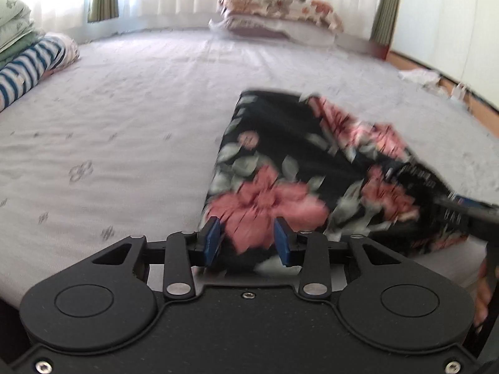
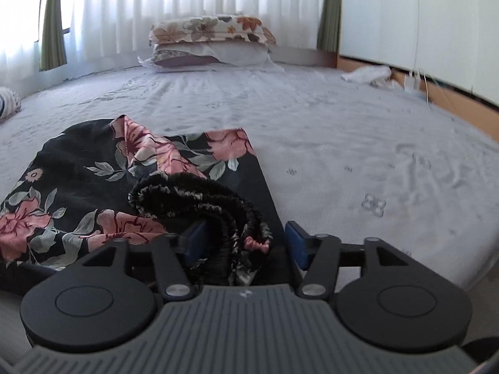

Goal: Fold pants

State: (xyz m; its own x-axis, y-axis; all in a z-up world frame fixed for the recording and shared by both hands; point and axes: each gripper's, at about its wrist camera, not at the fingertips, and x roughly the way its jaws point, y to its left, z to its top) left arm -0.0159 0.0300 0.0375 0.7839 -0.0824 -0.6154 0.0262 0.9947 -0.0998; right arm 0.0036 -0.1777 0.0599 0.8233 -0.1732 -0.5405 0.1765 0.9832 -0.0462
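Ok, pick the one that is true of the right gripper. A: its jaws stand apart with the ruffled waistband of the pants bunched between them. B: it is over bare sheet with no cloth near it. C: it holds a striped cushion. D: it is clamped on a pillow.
A: the right gripper has its blue pads apart, with the ruffled waistband of the pants bunched between them.

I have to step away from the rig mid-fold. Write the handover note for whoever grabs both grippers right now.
Left gripper: jaws partly open around the near edge of the floral pants; the blurred frame does not show whether they pinch.
Right gripper: jaws apart, the bunched elastic waistband lying between them, not clamped.
Pants: on the grey bedsheet, near the front edge of the bed, doubled into a narrow block, with one flap still rumpled on top.
Done: first folds.
Left: flatten the flap, tuck in the waistband, probably one last fold.
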